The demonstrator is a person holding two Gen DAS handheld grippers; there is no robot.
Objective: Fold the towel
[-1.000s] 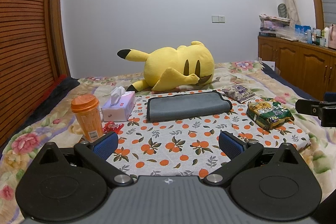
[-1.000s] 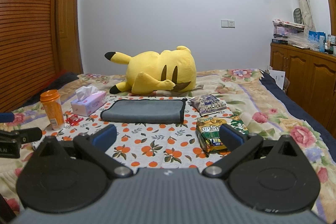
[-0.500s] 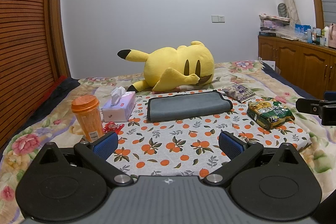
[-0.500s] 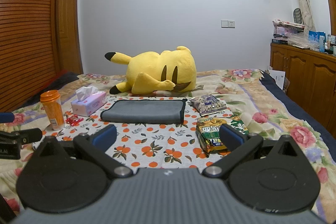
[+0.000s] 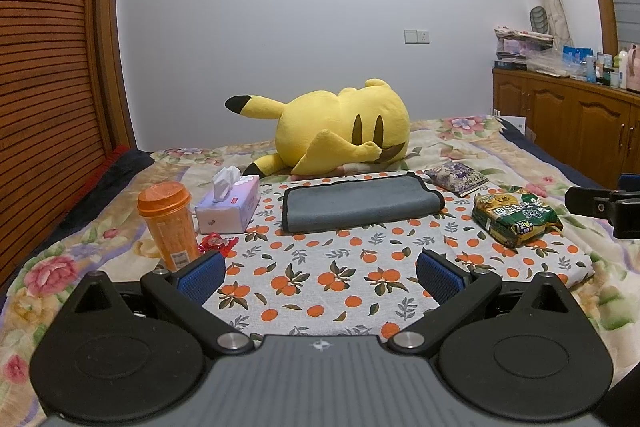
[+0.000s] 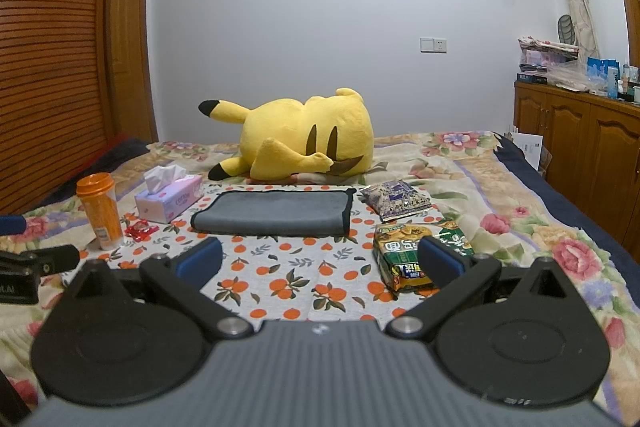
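Matt cloth towel (image 5: pixel 360 203); plush toy (image 5: pixel 340 131).

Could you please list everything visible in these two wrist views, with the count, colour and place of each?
towel: 1, grey with black edging, lying folded on the orange-print cloth in front of the plush
orange-print cloth: 1, white with oranges, spread on the bed
plush toy: 1, yellow, lying behind the towel
tissue box: 1, lilac, left of the towel
cup: 1, orange with lid, left of the tissue box
small wrapper: 1, red, beside the cup
snack bag: 1, green, right of the towel
snack bag: 1, purple, behind the green one
cabinet: 1, wooden, far right
left gripper: 1, black with blue pads, open, empty
right gripper: 1, black with blue pads, open, empty
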